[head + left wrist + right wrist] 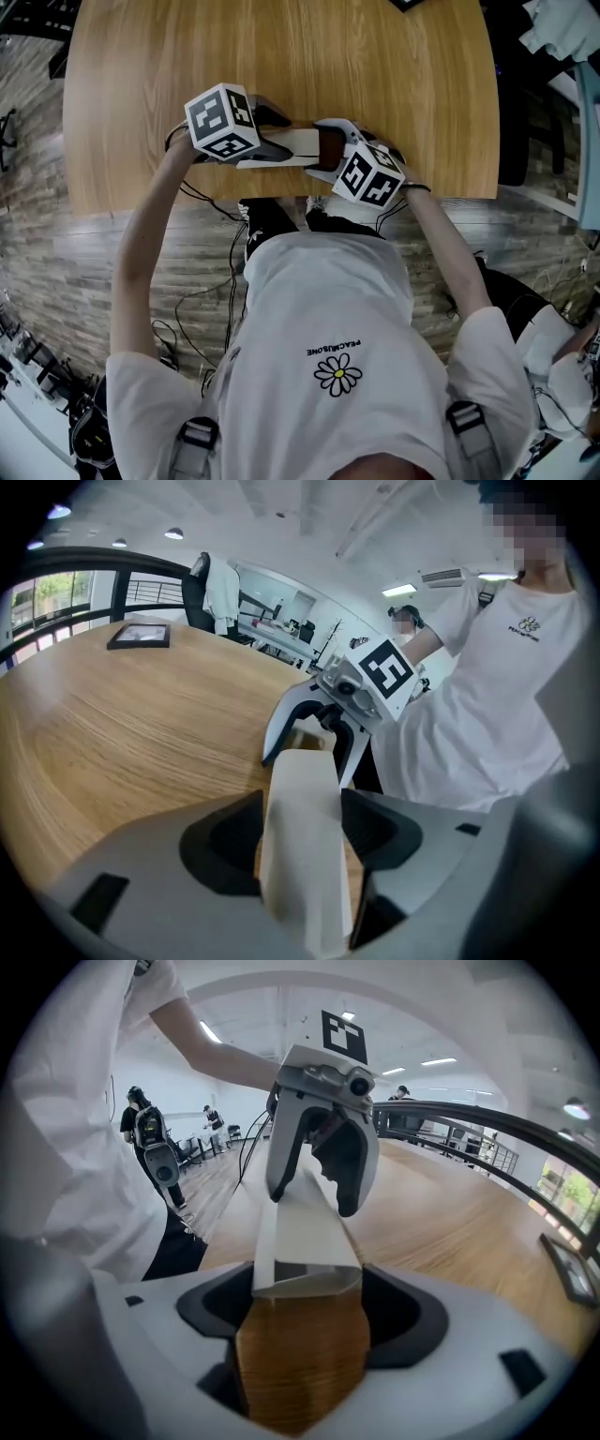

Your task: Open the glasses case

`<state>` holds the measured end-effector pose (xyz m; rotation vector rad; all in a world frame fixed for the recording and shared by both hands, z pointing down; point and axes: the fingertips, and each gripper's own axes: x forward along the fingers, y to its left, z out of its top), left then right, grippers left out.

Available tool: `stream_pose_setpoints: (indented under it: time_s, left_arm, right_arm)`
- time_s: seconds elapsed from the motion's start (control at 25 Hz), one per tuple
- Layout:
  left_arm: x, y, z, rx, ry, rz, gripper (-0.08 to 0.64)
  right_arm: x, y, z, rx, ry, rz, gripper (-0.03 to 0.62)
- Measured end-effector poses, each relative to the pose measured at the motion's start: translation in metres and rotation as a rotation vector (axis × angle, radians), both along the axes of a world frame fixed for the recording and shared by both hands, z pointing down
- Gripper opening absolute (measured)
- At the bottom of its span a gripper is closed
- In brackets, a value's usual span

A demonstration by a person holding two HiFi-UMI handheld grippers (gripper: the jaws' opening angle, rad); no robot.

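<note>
Cream case (pixel 286 145) sits just above the table's (pixel 281 56) near edge. Left claw (pixel 300 808) clamps one end. Right claw (pixel 305 1297), spread wide, seems to pinch its brown flap (pixel 300 1354). Opening looks underway; next, the flap likely needs peeling back.

Head view looks steeply down; the close gripper views face each other, sharing the glasses case (pixel 300 836).

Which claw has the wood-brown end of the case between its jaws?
The right claw: brown wood grain fills its jaws. The left claw grips the glasses case by its white end.
</note>
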<state>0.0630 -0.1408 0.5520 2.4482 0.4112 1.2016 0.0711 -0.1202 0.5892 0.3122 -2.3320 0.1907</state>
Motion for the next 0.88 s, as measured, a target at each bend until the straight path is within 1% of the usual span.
stream_pose_setpoints:
  time_s: [0.08, 0.16, 0.32, 0.44, 0.56, 0.64, 0.84, 0.88]
  left_arm:
    - [0.001, -0.002, 0.000, 0.016, -0.004, 0.007, 0.272]
    - [0.001, -0.006, -0.002, 0.029, -0.003, 0.006, 0.272]
    - [0.000, -0.016, -0.007, 0.058, 0.019, -0.025, 0.272]
    - [0.000, -0.032, -0.011, 0.124, 0.031, -0.066, 0.272]
    - [-0.006, -0.043, -0.004, 0.210, -0.017, -0.062, 0.252]
    - [-0.008, -0.046, 0.001, 0.247, -0.035, -0.062, 0.239]
    - [-0.008, -0.059, 0.003, 0.332, -0.014, -0.122, 0.239]
    - [-0.008, -0.062, 0.003, 0.348, -0.009, -0.134, 0.249]
  right_arm:
    - [0.001, -0.001, -0.001, 0.022, -0.002, 0.024, 0.344]
    - [0.002, -0.003, -0.002, 0.063, -0.004, 0.050, 0.365]
    - [0.005, -0.004, -0.004, 0.114, -0.009, 0.096, 0.377]
    - [0.007, -0.004, -0.003, 0.121, -0.010, 0.123, 0.377]
    - [0.009, -0.004, -0.003, 0.119, -0.009, 0.141, 0.377]
    - [0.009, -0.004, -0.004, 0.122, -0.005, 0.146, 0.377]
    - [0.010, -0.004, -0.004, 0.125, -0.003, 0.159, 0.377]
    - [0.010, -0.004, -0.004, 0.125, -0.003, 0.163, 0.377]
